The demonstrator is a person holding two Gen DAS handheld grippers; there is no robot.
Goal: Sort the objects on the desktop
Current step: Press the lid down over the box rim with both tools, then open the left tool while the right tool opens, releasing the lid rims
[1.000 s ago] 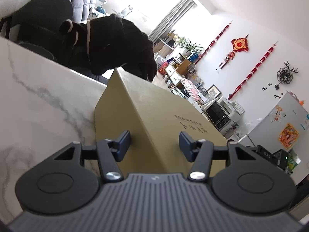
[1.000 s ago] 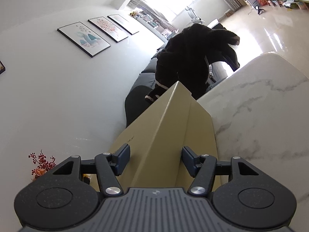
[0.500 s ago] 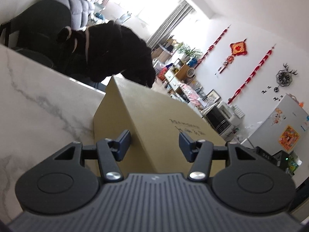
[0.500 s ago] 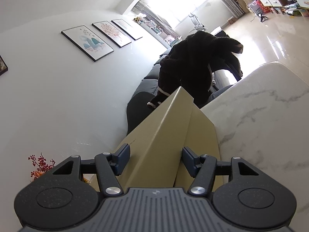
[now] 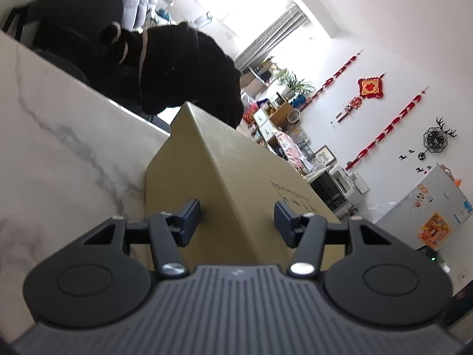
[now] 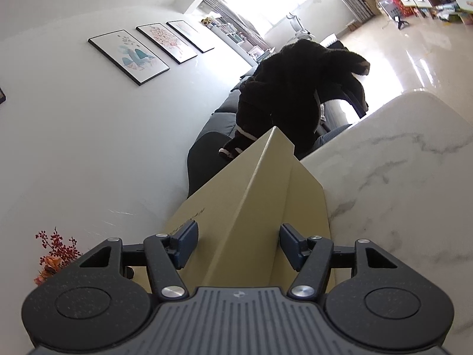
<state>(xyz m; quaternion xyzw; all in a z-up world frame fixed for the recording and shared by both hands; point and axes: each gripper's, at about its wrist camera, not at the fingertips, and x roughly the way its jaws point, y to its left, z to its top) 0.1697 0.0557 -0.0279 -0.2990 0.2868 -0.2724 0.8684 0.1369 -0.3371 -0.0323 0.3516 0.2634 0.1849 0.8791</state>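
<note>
Change: box corner sits higher and more central between the left gripper's fingers than a second ago; both grippers have barely shifted.
Box: tan cardboard box (image 5: 245,183) on the white marble table (image 5: 59,153), closed, contents hidden.
Axis: its long top edge runs away from each camera, toward the black garment (image 5: 177,68) on a chair.
Left gripper (image 5: 236,216): jaws part-open astride a box corner; contact unclear.
Right gripper (image 6: 236,241): jaws part-open astride the other corner; contact unclear.

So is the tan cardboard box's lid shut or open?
Shut: the tan cardboard box shows unbroken faces meeting at a closed corner edge, with no raised flap in either view.
</note>
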